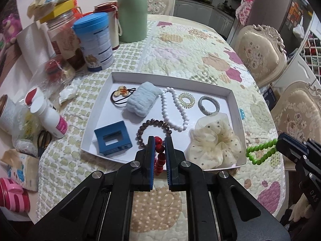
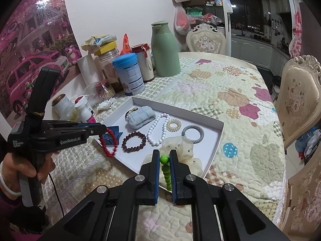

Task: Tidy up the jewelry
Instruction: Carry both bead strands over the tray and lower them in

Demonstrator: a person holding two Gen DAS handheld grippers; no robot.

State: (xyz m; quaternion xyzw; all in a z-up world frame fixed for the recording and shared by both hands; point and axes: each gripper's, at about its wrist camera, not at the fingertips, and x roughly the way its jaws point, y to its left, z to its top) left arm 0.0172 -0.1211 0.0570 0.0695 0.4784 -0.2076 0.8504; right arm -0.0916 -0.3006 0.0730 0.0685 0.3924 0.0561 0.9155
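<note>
The left claw (image 1: pixel 159 140) is clamped on a red bead bracelet (image 1: pixel 159 152), which hangs from its tips over the near rim of the white tray (image 1: pixel 236 108). The right claw (image 2: pixel 162 156) is closed on a green bead bracelet (image 2: pixel 166 170), held just past the tray's near right corner; from the left wrist view that green loop dangles beside a cream dotted scrunchie (image 1: pixel 214 142).

Inside the tray, just ahead of the left claw, lies a brown bead bracelet (image 1: pixel 153 132), with a blue hair clip (image 1: pixel 112 138) to its left. A white bead necklace (image 1: pixel 174 108) stretches away behind it. Farther back sit a pale blue fluffy band (image 1: pixel 141 101), a black hair tie with an amber charm (image 1: pixel 122 93), a yellowish coil hair tie (image 1: pixel 186 98) and a silver bangle (image 1: pixel 208 104). The scrunchie fills the near right corner, directly in front of the right claw.

The desk is covered by a quilted cloth (image 1: pixel 190 56) with apple patches. On its far left edge crowd a blue-lidded canister (image 1: pixel 94 40), a green flask (image 1: pixel 132 12), a glass jar (image 1: pixel 62 34), a paper roll (image 1: pixel 34 46) and a white bottle (image 1: pixel 48 118). Ornate cream chairs (image 1: pixel 260 52) stand round the desk, with kitchen cabinets (image 2: pixel 252 50) behind.
</note>
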